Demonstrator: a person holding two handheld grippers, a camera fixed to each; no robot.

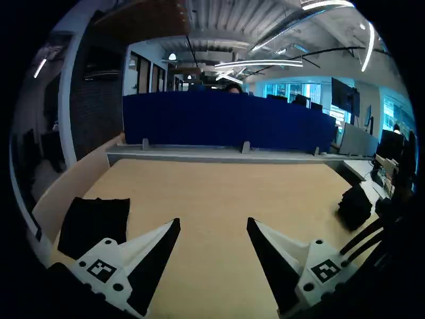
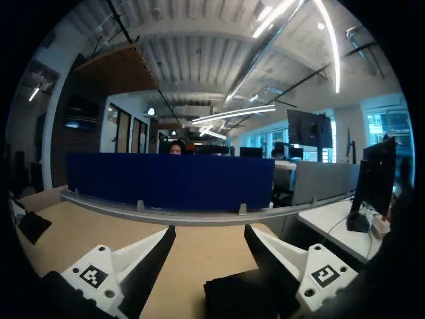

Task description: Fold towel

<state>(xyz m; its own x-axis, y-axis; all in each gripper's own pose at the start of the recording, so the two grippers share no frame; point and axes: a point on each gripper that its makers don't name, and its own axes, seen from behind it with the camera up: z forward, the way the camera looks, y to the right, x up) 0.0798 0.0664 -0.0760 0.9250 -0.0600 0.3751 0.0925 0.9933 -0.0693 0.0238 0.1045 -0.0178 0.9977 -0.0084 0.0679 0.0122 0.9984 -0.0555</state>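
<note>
In the left gripper view my left gripper (image 1: 213,228) is open above the wooden table (image 1: 212,186), nothing between its fingers. A folded black towel (image 1: 94,222) lies flat at the near left, just beyond the left finger. A crumpled black pile of towels (image 1: 355,206) sits at the table's right edge. In the right gripper view my right gripper (image 2: 210,236) is open, held above the table (image 2: 79,234). A stack of black towels (image 2: 239,295) lies just below it by the right finger. Another black towel (image 2: 33,224) rests far left.
A blue divider panel (image 1: 223,119) runs along the table's far edge, with a person's head behind it. Right of the table stand another desk (image 2: 345,228), a monitor (image 2: 374,178) and cables. A low wall borders the table's left side (image 1: 69,181).
</note>
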